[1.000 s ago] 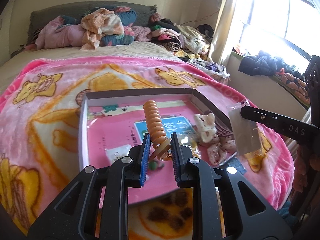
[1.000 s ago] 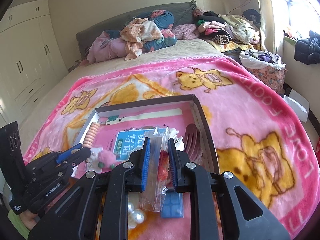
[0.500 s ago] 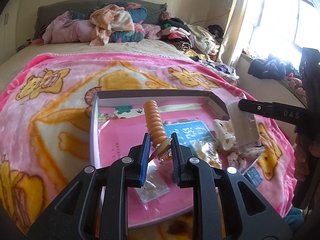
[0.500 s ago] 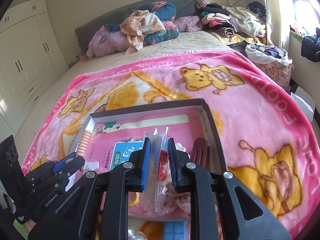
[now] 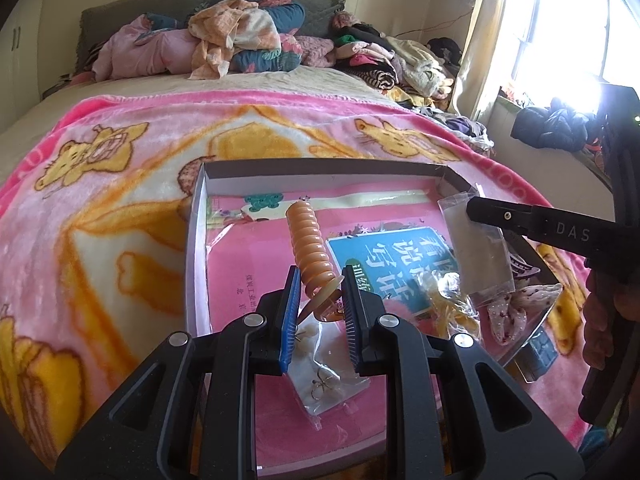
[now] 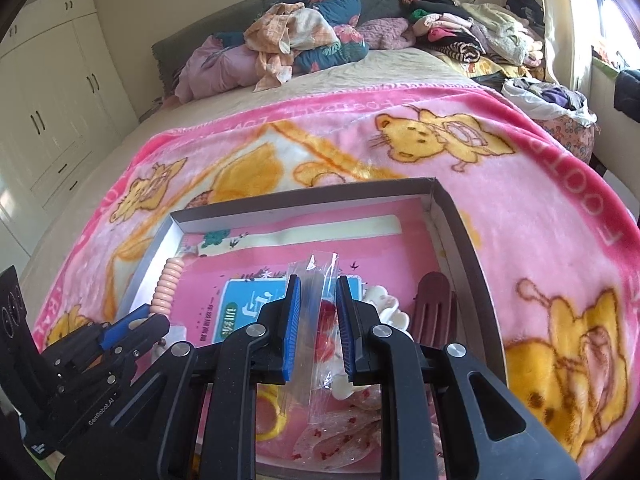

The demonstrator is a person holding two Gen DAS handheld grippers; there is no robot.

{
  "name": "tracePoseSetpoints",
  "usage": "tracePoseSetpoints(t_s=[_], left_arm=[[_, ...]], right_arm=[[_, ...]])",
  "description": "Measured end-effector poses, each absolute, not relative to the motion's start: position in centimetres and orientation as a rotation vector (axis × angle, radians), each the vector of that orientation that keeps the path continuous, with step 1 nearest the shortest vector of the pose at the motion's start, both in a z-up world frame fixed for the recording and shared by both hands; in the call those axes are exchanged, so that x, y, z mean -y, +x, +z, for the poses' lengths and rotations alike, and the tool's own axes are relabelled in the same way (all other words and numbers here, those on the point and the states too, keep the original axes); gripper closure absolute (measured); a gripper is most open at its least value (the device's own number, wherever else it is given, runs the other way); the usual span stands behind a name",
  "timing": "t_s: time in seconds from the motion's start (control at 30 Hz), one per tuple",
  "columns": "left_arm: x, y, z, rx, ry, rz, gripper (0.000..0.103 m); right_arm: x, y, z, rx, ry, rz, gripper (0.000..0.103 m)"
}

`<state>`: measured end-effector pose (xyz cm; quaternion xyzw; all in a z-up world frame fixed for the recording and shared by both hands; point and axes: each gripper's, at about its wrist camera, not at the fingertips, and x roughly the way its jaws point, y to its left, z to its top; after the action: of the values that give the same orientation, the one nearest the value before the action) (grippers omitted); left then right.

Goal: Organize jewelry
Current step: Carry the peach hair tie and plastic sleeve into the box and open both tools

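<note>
My left gripper is shut on an orange spiral hair tie and holds it upright over the grey cardboard box lined in pink. The tie also shows in the right wrist view. My right gripper is shut on a clear plastic bag, seen from the side in the left wrist view, above the box's right half. In the box lie a bag of earrings, a dotted bow, a dark red hair claw and a yellow ring.
The box sits on a pink bear-print blanket on a bed. Piled clothes and pillows lie at the headboard. A window is at the right, white wardrobes at the left. A blue block lies beside the box.
Both grippers have moved farther over the box, keeping their holds. The left gripper shifted left with the spiral tie; the right gripper with the bag moved forward off the front rim.
</note>
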<state>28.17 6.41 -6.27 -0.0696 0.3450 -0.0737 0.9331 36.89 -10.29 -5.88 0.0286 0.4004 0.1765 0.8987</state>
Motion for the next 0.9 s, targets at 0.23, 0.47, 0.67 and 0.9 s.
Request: tracePoseSetpoints(t_s=[0.23,0.47,0.67,0.9], left_arm=[[-6.2,28.2,-6.6,-0.712,-0.137,-0.149,0.089],[-6.2,28.3,-6.8,-0.726,-0.135,-0.145,0.089],[-6.1,28.2,-6.8,-0.732,-0.133,-0.144,0.089],[-6.2,27.2,-6.4,-0.71,-0.137,-0.137,0.069]], right_arm=[[10.2,36.8,-6.4,-0.821,0.038,0.373,0.086],[10.6,36.9,-6.9,-0.828,0.048,0.365,0.084],[11.3,36.3,-6.7,-0.825,0.075,0.365,0.075],[13.0,34.2,-5.1,-0.765,0.114,0.349,0.055]])
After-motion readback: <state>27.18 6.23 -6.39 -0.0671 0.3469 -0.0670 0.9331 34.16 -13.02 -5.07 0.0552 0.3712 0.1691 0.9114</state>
